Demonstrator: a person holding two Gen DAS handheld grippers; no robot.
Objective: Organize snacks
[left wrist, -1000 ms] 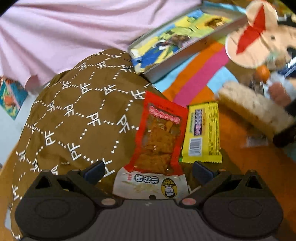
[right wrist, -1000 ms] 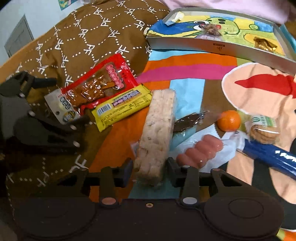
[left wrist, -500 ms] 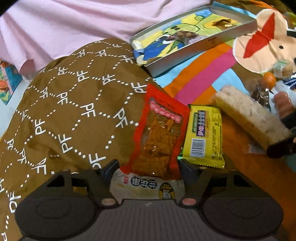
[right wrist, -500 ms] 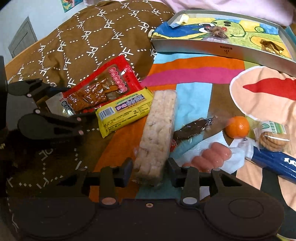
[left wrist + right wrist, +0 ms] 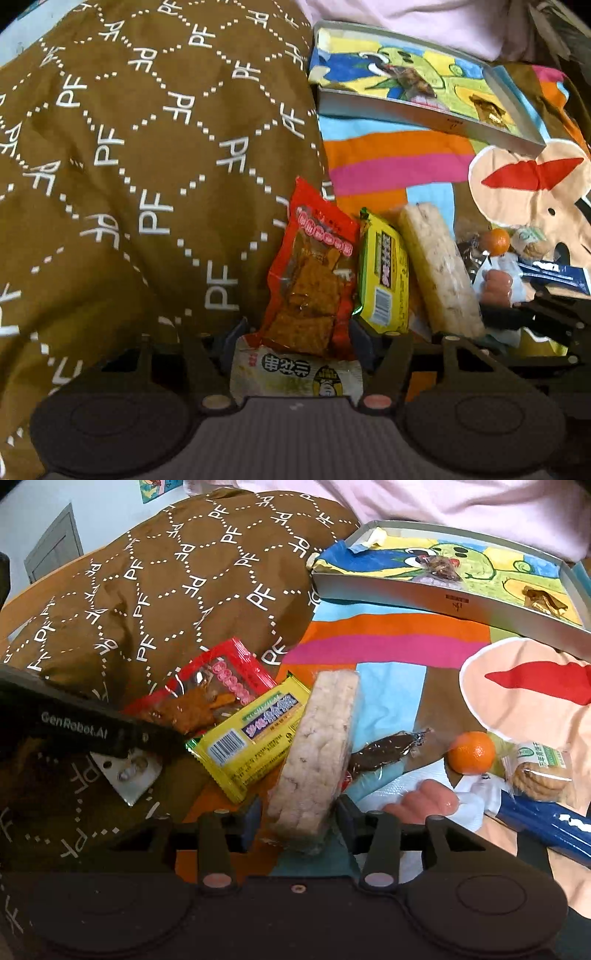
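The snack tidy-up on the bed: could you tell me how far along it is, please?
Done: two small wrapped snacks lie in the tray. In hand: the left claw is shut on the red packet, the right claw on the rice cracker bar. Left: the yellow bar, orange, sausages, cookie pack, chocolate bar.

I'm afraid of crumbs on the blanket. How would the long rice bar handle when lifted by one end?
The rice bar looks puffed, so probably light for its length. It lies straight and blocky, so likely stiff, yet brittle: held at one end by the right tool, it might snap. Its clear wrapper looks glossy, possibly slippery, but should catch crumbs.
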